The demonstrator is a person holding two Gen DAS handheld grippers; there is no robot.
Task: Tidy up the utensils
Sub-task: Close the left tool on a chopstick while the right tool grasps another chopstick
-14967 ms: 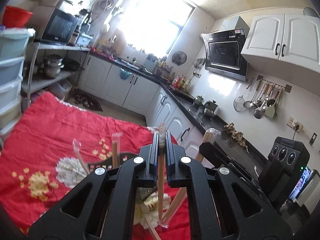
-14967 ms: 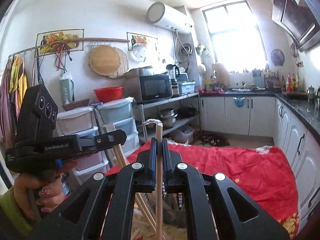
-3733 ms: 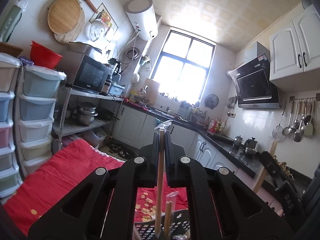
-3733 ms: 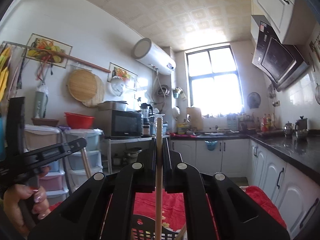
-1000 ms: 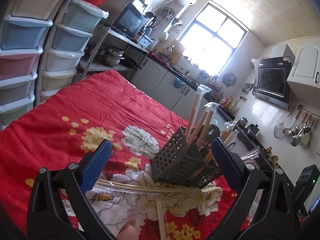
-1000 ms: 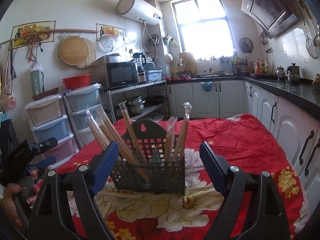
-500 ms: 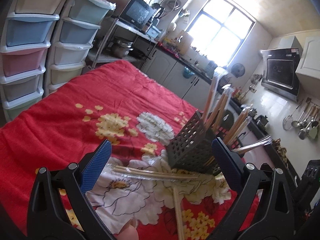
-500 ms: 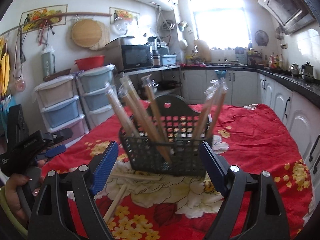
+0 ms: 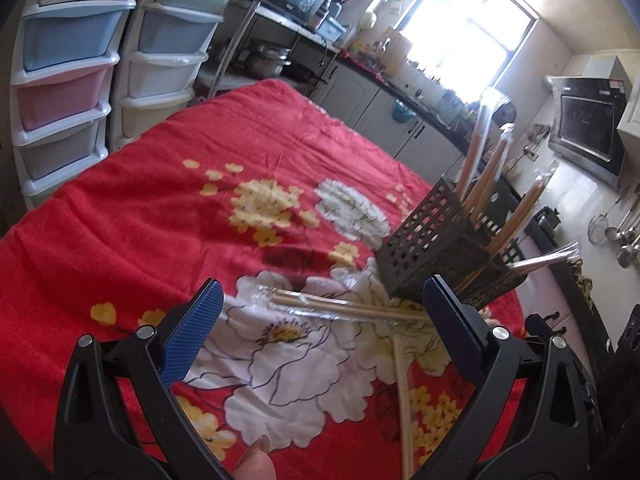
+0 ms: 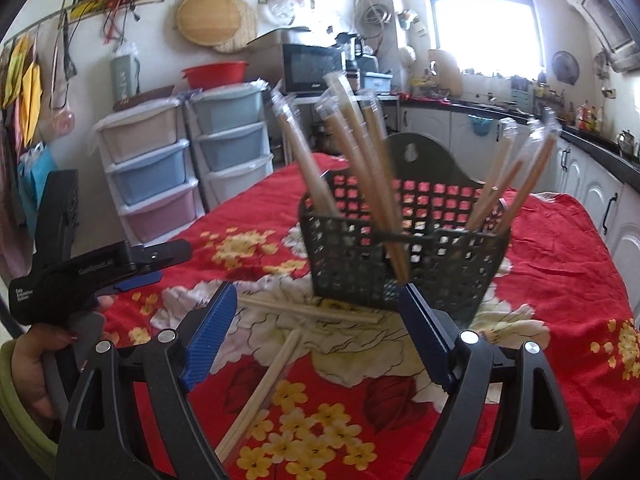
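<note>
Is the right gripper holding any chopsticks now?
No, the right gripper stands open and empty above chopsticks lying on the red cloth.

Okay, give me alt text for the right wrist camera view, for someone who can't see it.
A black mesh basket holding wrapped chopsticks stands on a red floral cloth, just beyond the open right gripper. Two more wrapped pairs lie loose on the cloth before it; the left gripper shows at left.

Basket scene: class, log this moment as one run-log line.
left claw: open, empty | right claw: open, empty | basket: upright, holds chopsticks | loose chopsticks: on cloth beside basket
</note>
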